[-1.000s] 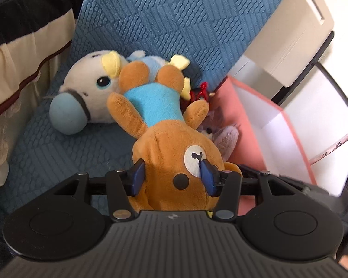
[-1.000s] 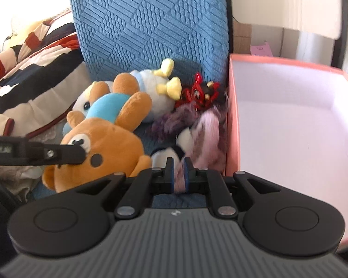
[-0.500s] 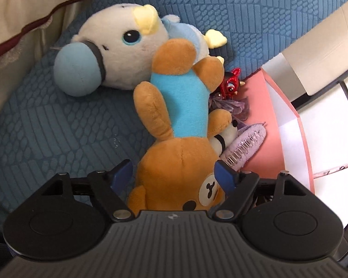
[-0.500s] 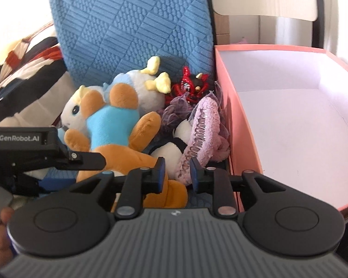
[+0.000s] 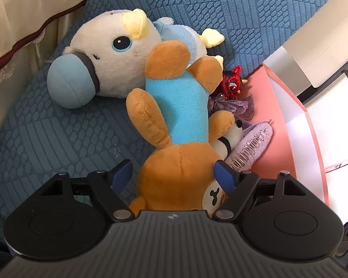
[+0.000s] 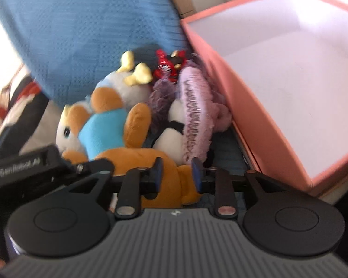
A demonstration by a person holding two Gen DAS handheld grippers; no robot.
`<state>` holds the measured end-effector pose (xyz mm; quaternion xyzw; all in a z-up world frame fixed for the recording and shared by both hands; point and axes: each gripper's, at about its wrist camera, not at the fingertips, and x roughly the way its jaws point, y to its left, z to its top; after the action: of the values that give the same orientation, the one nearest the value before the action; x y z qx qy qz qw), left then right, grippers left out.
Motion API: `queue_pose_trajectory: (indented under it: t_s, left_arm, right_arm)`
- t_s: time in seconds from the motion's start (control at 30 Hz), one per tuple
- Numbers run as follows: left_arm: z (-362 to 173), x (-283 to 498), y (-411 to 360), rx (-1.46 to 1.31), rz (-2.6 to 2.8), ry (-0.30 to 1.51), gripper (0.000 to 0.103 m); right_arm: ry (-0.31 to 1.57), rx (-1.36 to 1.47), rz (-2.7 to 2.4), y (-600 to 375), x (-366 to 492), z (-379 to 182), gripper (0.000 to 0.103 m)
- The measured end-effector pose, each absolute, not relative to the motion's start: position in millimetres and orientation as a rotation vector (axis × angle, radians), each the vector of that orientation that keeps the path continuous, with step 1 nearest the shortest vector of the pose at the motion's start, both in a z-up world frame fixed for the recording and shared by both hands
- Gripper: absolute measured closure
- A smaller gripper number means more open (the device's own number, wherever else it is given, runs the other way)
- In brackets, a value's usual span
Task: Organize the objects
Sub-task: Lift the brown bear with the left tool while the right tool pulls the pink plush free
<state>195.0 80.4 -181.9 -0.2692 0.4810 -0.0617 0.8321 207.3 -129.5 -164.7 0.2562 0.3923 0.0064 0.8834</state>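
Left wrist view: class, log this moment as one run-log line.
left gripper: open, straddling bear | right gripper: open | pink box: empty

The pink box is open on top, its white inside bare. Left of the box, a purple slipper, teddy bear and horse plush crowd the blue cushion.

Left gripper gapes wide; right gripper partly spread.
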Motion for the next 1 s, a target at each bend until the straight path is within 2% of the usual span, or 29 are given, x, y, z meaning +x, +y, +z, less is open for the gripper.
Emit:
queue_pose_trajectory:
  t_s: [0.1,0.3,0.53,0.63,0.7,1.0]
  left_arm:
    - [-184,196,81,-0.588,-0.14,1.025,0.022]
    - [-189,194,87,-0.641,-0.146,1.029,0.022]
    - [-198,198,89,-0.721,-0.169,1.061,0.022]
    - [-203,199,86,-0.749,-0.181,1.071,0.022]
    - [-203,200,84,-0.742,-0.184,1.069,0.022]
    - [-204,199,78,-0.709,-0.178,1.075,0.023]
  right_arm:
    - [0.826,0.614,-0.06,-133,207,-170,0.058]
    - [0.763,0.732,-0.128,-139,207,-171,0.058]
    - [0.776,0.752,-0.122,-142,223,-183,0.06]
    - [0.779,0.697,-0.107,-137,228,-186,0.066]
    - [0.793,0.66,-0.109,-138,229,-189,0.08]
    - [0.789,0.564,-0.052,-141,224,-185,0.097]
